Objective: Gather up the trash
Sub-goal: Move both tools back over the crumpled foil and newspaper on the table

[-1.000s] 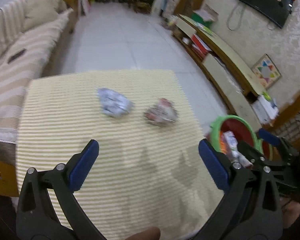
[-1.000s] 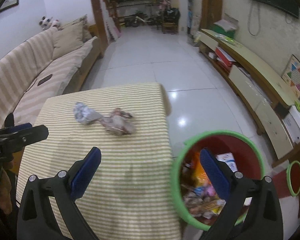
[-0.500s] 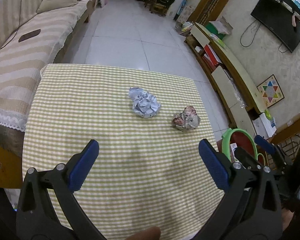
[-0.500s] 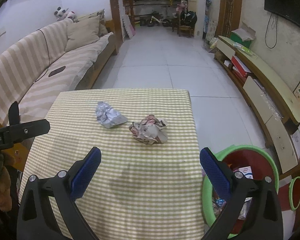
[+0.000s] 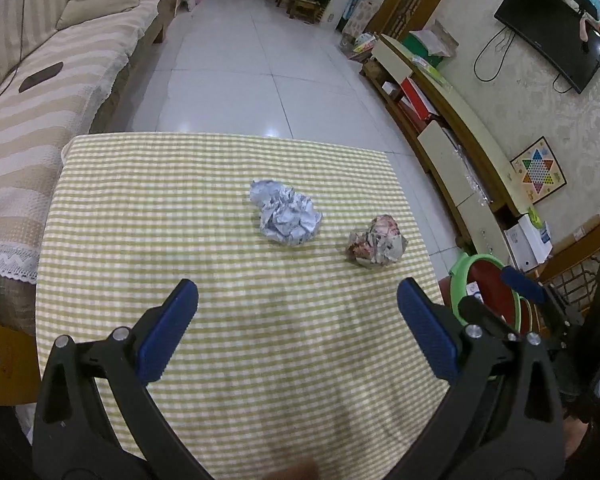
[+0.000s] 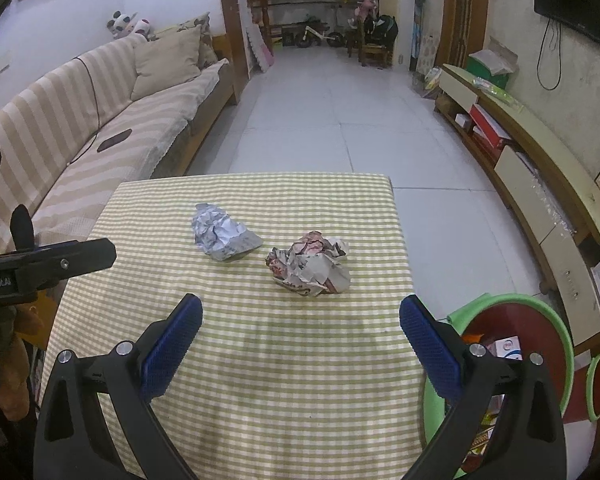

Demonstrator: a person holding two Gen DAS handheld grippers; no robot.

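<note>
The left gripper [image 5: 298, 300] is hanging wide open over the checked table [image 5: 140, 208], holding nothing; the grey-white paper ball [image 5: 286, 218] is lying ahead of it and the reddish paper ball [image 5: 376, 242] ahead to its right. The right gripper [image 6: 300, 316] is gaping wide too, empty, with the reddish ball [image 6: 310, 266] just ahead. Only the right view is showing trash lying inside the green-rimmed bin [image 6: 556, 320] beside the table.

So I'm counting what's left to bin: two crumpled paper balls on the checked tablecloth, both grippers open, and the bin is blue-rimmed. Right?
Not quite: the bin has a green rim, as the right wrist view shows. The two paper balls lie on the tablecloth, and the left gripper and right gripper are open.
</note>
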